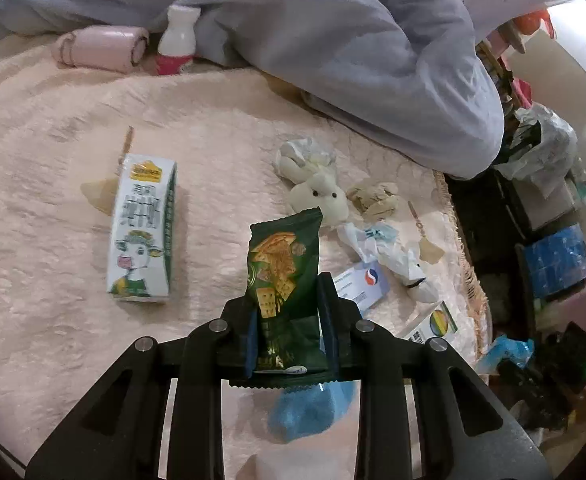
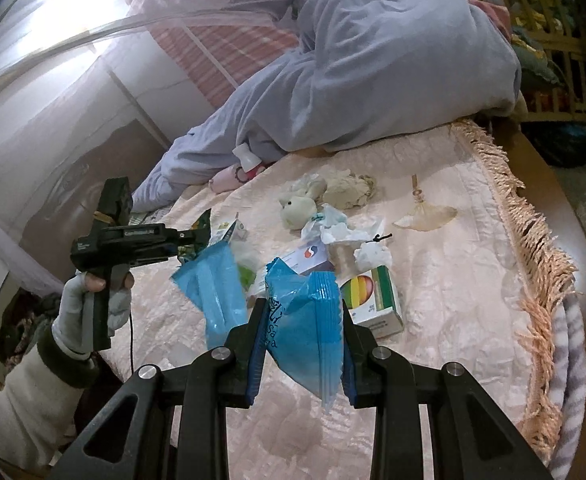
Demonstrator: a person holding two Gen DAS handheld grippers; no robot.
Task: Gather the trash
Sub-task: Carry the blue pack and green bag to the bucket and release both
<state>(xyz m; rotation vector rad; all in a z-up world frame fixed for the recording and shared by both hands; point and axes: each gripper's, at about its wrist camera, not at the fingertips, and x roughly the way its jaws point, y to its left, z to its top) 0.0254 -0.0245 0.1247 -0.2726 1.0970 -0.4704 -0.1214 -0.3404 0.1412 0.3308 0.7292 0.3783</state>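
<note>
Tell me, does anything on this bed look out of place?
Yes: litter lies across the pink bedspread: a milk carton on its side, crumpled tissues, small boxes, all around a plush bunny that hardly looks like trash.

My bed, pink bedspread [image 1: 45, 128] as landmark. Grey-blue quilt [image 1: 333, 48] heaped along its far side. White plush rabbit [image 1: 319, 196] lies mid-spread. Rolled pink towel [image 1: 101, 49] at far edge, against quilt. Peach fringe [image 2: 533, 240] trims the spread's right edge.
</note>
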